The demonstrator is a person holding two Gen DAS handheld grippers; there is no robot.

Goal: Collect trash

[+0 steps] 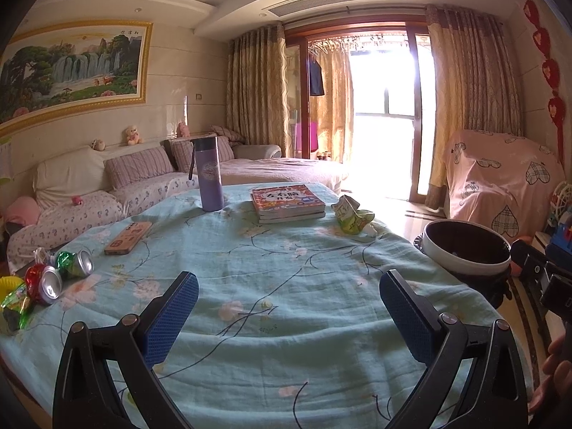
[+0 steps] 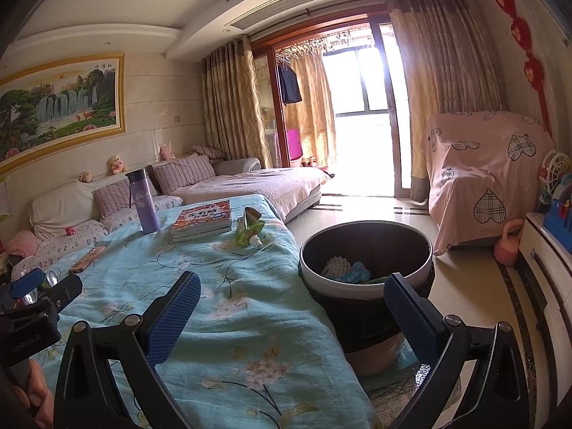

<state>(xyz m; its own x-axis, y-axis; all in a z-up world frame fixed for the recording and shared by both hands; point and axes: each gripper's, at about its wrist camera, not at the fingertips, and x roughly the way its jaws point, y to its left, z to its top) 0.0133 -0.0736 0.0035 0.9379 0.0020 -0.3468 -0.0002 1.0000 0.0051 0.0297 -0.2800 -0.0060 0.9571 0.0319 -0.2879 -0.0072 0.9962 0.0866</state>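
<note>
On the table under a light blue flowered cloth (image 1: pixel 286 286) lie a crushed red can (image 1: pixel 44 282), a crushed green can (image 1: pixel 75 262) and a green wrapper (image 1: pixel 16 304) at the left edge. A crumpled green-and-white carton (image 1: pixel 352 214) (image 2: pixel 248 227) lies at the far right. A round bin (image 2: pixel 364 261) (image 1: pixel 464 246) with a white rim stands beside the table's right edge and holds several scraps. My left gripper (image 1: pixel 289 286) hovers open over the cloth, empty. My right gripper (image 2: pixel 292 289) is open and empty above the table's edge and the bin.
A purple flask (image 1: pixel 209 173), a stack of books (image 1: pixel 287 203) and a phone in a tan case (image 1: pixel 128 237) are on the table. Sofas (image 1: pixel 107 193) line the left wall. A pink-covered chair (image 2: pixel 486 178) and a white cabinet (image 2: pixel 547 275) stand right.
</note>
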